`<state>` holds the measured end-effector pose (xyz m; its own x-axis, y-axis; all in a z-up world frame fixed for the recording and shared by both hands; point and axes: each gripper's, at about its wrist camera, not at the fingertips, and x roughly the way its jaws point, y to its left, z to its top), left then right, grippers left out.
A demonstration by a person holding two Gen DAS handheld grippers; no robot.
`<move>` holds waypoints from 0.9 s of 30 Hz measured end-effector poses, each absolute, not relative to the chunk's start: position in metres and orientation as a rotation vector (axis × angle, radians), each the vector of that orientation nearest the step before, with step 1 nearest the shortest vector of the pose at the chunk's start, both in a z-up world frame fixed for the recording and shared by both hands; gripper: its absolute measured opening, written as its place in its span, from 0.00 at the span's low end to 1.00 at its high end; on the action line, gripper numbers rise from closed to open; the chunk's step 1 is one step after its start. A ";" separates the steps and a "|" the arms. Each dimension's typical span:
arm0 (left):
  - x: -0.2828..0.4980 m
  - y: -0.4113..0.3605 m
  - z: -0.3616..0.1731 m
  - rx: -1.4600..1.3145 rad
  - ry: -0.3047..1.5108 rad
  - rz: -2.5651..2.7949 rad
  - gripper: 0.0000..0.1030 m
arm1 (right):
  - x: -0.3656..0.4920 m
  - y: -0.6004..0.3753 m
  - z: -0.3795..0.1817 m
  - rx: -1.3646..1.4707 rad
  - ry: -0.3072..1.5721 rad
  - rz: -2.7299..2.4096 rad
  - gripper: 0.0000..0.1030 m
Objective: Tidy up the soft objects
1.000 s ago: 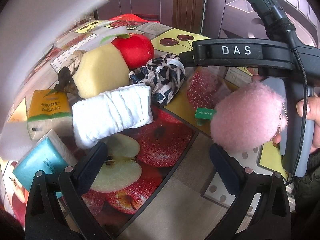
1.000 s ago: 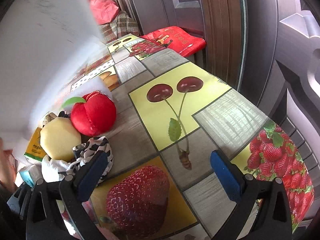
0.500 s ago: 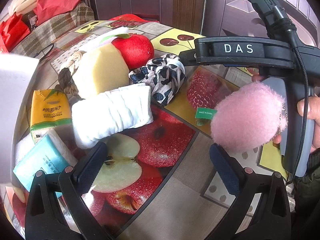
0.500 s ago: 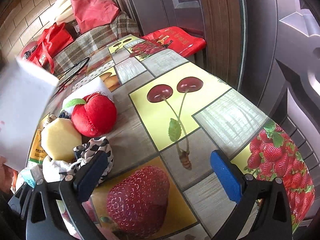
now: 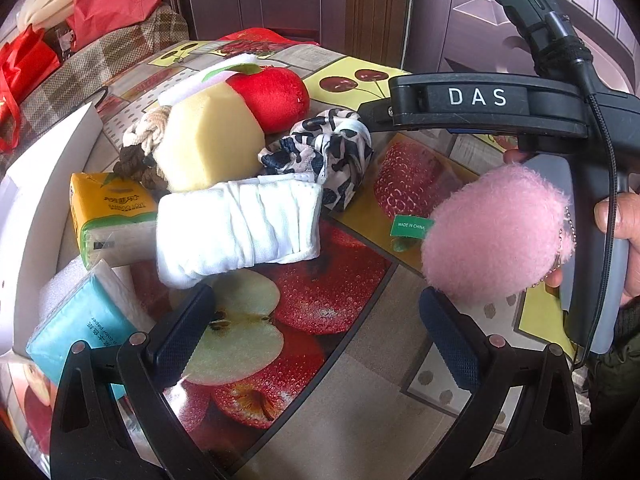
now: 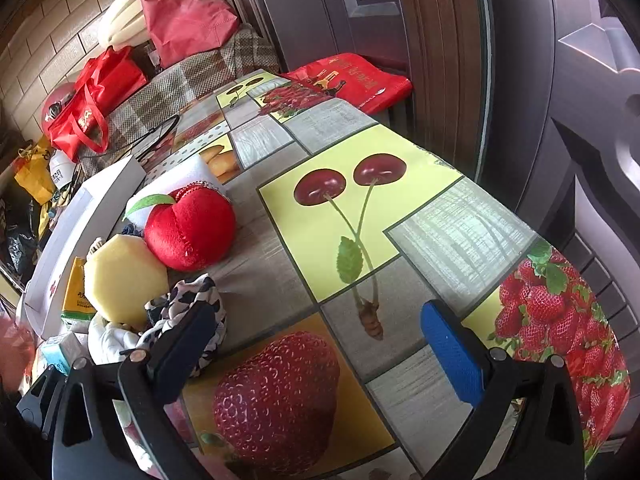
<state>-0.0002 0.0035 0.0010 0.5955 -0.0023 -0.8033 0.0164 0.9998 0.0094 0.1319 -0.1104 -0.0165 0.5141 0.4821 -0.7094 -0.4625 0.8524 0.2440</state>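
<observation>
Soft things lie in a heap on the fruit-print table: a rolled white cloth (image 5: 240, 228), a black-and-white scrunchie (image 5: 324, 152), a yellow sponge (image 5: 208, 144), a red plush apple (image 5: 276, 96) and a knotted rope toy (image 5: 146, 136). A pink fluffy ball (image 5: 496, 236) sits at the right by the hand on the right tool. My left gripper (image 5: 316, 332) is open and empty, just in front of the white cloth. My right gripper (image 6: 320, 344) is open and empty over the table, with the apple (image 6: 188, 228), sponge (image 6: 124, 276) and scrunchie (image 6: 188, 304) to its left.
A white box (image 5: 36, 192) stands at the left edge of the heap; it also shows in the right wrist view (image 6: 80, 224). A yellow tissue pack (image 5: 112, 216) and a blue tissue pack (image 5: 80, 328) lie beside it. Red bags (image 6: 96, 96) sit beyond the table.
The large white box that blurred across the upper left has moved down and left and now rests beside the heap. Both grippers have stayed where they were.
</observation>
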 end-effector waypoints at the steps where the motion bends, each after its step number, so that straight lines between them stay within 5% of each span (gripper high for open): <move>1: 0.000 0.004 0.001 0.016 0.933 -0.011 0.99 | 0.132 -0.110 -0.016 0.025 0.861 0.568 1.00; 27: -0.010 0.005 0.010 -0.046 0.884 -0.061 0.99 | 0.135 -0.124 -0.016 0.118 0.848 0.600 1.00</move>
<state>-0.0101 0.0051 0.0101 0.6325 -0.0723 -0.7712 0.0344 0.9973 -0.0653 0.1347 -0.1243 -0.0157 0.5081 0.5421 -0.6693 -0.4510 0.8295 0.3294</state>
